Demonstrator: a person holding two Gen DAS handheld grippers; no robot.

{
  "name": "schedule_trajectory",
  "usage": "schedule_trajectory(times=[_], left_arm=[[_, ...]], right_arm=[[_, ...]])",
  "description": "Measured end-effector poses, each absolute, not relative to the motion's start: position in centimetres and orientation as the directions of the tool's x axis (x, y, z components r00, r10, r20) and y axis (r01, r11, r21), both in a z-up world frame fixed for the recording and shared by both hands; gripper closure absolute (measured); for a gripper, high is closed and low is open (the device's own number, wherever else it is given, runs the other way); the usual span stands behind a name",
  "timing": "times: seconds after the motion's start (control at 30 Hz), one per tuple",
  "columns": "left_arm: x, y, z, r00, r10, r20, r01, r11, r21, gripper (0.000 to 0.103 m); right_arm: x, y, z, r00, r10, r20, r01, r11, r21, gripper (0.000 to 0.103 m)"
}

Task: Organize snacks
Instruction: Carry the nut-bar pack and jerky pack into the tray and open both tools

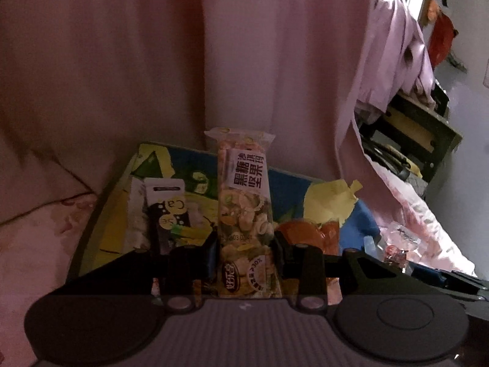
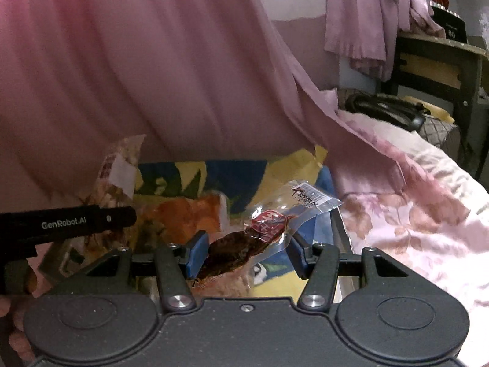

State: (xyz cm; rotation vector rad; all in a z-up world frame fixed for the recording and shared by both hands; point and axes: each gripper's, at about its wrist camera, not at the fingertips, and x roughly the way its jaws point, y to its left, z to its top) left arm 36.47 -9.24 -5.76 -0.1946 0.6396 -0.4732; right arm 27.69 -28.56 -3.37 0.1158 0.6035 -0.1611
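My left gripper [image 1: 244,253] is shut on a tall clear bag of mixed nut snacks [image 1: 244,202], held upright over a flat blue-and-yellow printed box [image 1: 290,189]. In the box lie a purple-and-white packet [image 1: 166,211] and an orange packet [image 1: 305,232]. My right gripper [image 2: 247,252] is shut on a clear vacuum pack [image 2: 244,244] with a dark meat snack and a red label, held over the same box [image 2: 238,177] with the orange packet [image 2: 189,217] beneath. The left gripper's black body [image 2: 61,220] and the nut bag [image 2: 119,165] show at the left.
A pink curtain [image 1: 214,61] hangs close behind the box. Floral pink bedding [image 2: 412,214] lies to the right. Dark wooden furniture [image 2: 443,70] and a black bag [image 2: 385,107] stand at the far right. A hand [image 2: 12,312] shows at the lower left edge.
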Motion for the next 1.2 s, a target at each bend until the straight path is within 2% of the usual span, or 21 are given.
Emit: schedule_trajectory(times=[0.13, 0.2, 0.57, 0.7, 0.83, 0.9, 0.97, 1.2], left_arm=[[36.2, -9.8, -6.3, 0.708, -0.461, -0.534, 0.361, 0.887, -0.287, 0.063], [35.9, -10.1, -6.4, 0.719, -0.446, -0.533, 0.361, 0.895, -0.261, 0.064], [35.3, -11.0, -6.8, 0.713, -0.431, -0.553, 0.384, 0.9, -0.207, 0.063], [35.5, -10.9, -6.7, 0.702, -0.434, -0.565, 0.378, 0.899, -0.221, 0.048], [35.3, -10.5, -6.3, 0.699, -0.43, -0.572, 0.365, 0.902, -0.231, 0.039], [34.9, -10.2, -5.7, 0.711, -0.421, -0.563, 0.355, 0.906, -0.23, 0.027], [34.3, -9.9, -4.9, 0.724, -0.41, -0.555, 0.348, 0.912, -0.219, 0.021], [30.9, -8.4, -1.7, 0.773, -0.36, -0.523, 0.311, 0.933, -0.183, 0.004]], right_arm=[[27.8, -28.8, -4.3, 0.798, -0.115, -0.592, 0.195, 0.978, 0.073, 0.045], [27.9, -28.9, -4.6, 0.792, -0.117, -0.6, 0.195, 0.978, 0.067, 0.049], [27.5, -28.9, -5.2, 0.786, -0.113, -0.608, 0.187, 0.981, 0.06, 0.047], [27.0, -28.9, -4.9, 0.789, -0.11, -0.605, 0.19, 0.979, 0.069, 0.04], [26.0, -29.1, -4.0, 0.802, -0.119, -0.585, 0.2, 0.977, 0.075, 0.033], [25.3, -29.2, -3.4, 0.815, -0.126, -0.566, 0.203, 0.976, 0.075, 0.028], [24.6, -29.2, -2.6, 0.827, -0.131, -0.547, 0.202, 0.977, 0.071, 0.024], [21.4, -29.1, 0.2, 0.878, -0.124, -0.463, 0.178, 0.981, 0.073, 0.011]])
